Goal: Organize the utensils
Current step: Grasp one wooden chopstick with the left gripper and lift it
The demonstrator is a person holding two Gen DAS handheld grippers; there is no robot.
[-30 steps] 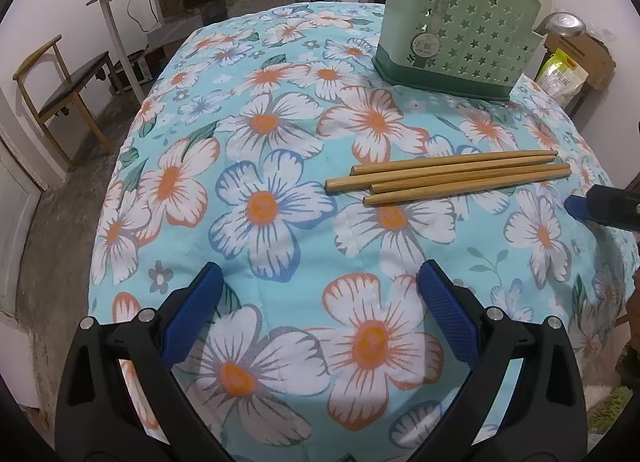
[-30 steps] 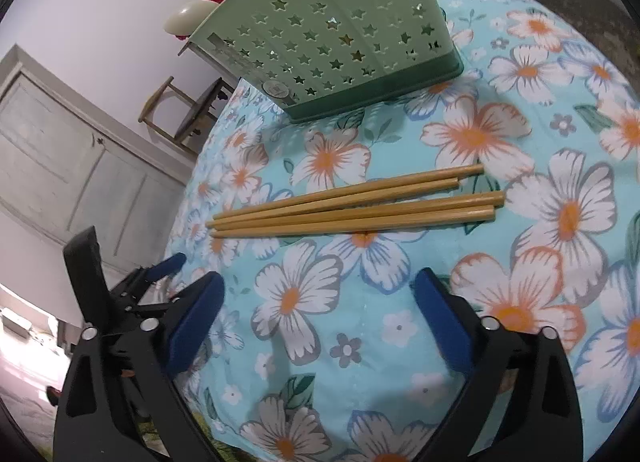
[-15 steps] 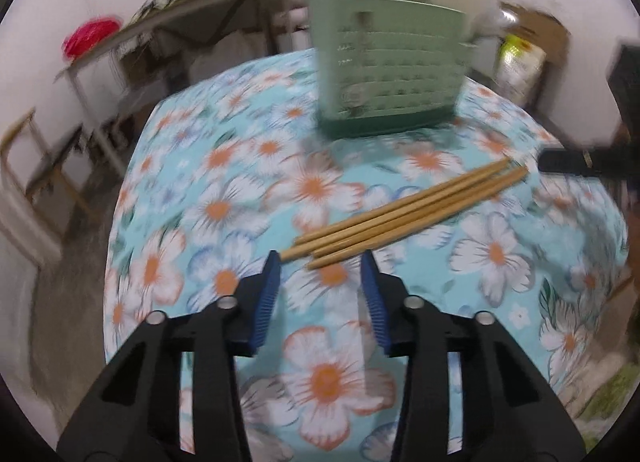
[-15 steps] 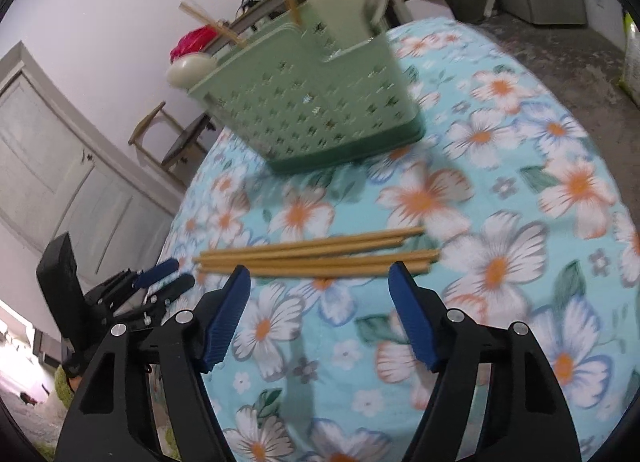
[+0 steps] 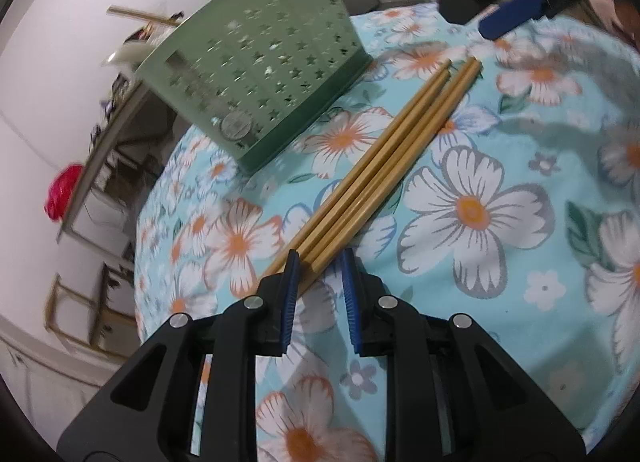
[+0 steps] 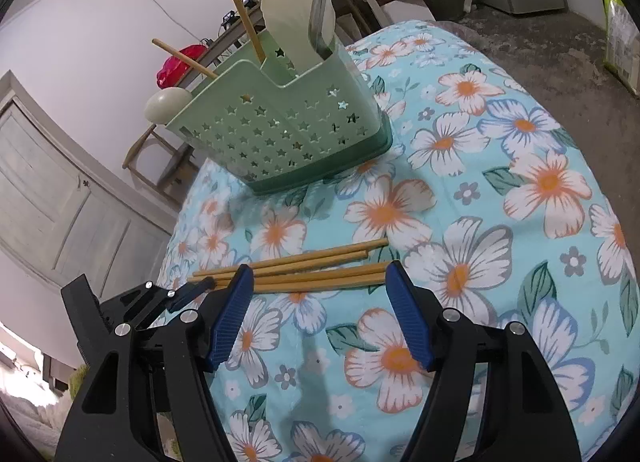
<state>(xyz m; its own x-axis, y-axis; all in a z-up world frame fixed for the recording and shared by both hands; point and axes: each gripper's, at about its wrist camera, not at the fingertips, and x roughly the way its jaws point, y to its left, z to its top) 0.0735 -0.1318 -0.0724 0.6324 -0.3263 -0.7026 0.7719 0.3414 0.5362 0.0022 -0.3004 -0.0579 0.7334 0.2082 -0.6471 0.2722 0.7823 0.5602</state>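
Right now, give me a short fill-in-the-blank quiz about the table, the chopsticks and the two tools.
1. The loose chopsticks on the cloth number ____.
2. The holes in the green utensil basket are shaped like ____.
3. The left tool has the near ends of the chopsticks between its pads; the right tool holds ____.
4. The tablecloth is printed with ____.

Missing words: four; stars; nothing; flowers

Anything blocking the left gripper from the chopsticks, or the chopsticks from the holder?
Nothing visible. The chopsticks already lie between the left gripper's closing fingers, and only bare cloth separates them from the holder.
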